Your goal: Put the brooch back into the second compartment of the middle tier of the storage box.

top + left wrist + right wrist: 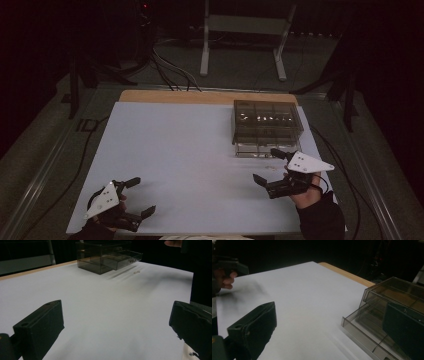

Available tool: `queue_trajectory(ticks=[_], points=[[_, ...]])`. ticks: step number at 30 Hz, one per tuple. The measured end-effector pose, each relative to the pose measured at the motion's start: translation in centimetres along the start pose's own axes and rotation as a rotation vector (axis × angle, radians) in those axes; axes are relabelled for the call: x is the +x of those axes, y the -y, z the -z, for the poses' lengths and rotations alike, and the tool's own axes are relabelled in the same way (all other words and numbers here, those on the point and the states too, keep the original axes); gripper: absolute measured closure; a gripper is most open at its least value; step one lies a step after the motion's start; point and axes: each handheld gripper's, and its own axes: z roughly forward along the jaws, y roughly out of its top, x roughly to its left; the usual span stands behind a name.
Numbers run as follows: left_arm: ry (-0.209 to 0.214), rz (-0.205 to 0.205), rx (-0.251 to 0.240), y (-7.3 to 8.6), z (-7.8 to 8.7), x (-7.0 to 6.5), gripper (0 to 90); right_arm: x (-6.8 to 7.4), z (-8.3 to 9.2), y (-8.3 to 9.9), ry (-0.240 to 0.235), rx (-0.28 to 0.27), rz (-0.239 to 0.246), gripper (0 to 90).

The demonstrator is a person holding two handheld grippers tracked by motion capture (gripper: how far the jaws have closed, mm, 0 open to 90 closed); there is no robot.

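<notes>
A smoky see-through drawer box (266, 120) stands at the far right of the white table top (190, 150), with its lowest drawer (260, 149) pulled out toward me. My right gripper (265, 165) hovers open just in front of that drawer; in the right gripper view (329, 315) the drawer (362, 332) lies beside the right jaw, with nothing between the jaws. My left gripper (143, 196) is open and empty near the front left edge, as the left gripper view (116, 315) confirms. A tiny pale object (136, 271) lies on the table in front of the box (105, 257).
A wooden strip (200, 96) runs along the table's far edge. Beyond it stands a white metal frame (245, 30), with cables (170, 70) on the dark floor. The wide middle of the white table top is bare.
</notes>
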Motion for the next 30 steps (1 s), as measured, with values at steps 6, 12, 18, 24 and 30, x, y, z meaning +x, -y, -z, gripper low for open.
queue_trajectory(ticks=[6,12,18,24,30], points=[[0.001,-0.001,0.001,0.0,0.0,0.0,0.5,-1.1,-0.4,0.1,0.029,0.015,-0.034,0.0],[-0.003,0.001,-0.002,0.0,0.0,0.0,0.5,-2.1,-0.7,0.4,0.060,0.039,-0.055,0.0],[-0.007,0.001,-0.007,0.0,0.1,0.1,0.5,-2.9,-0.9,1.1,0.083,0.064,-0.080,0.0],[-0.013,-0.004,-0.005,0.0,0.1,0.0,0.5,-3.8,-1.0,2.2,0.106,0.087,-0.105,0.0],[-0.011,-0.005,-0.003,0.0,0.1,0.0,0.5,-4.6,-1.2,3.5,0.117,0.116,-0.122,0.0]])
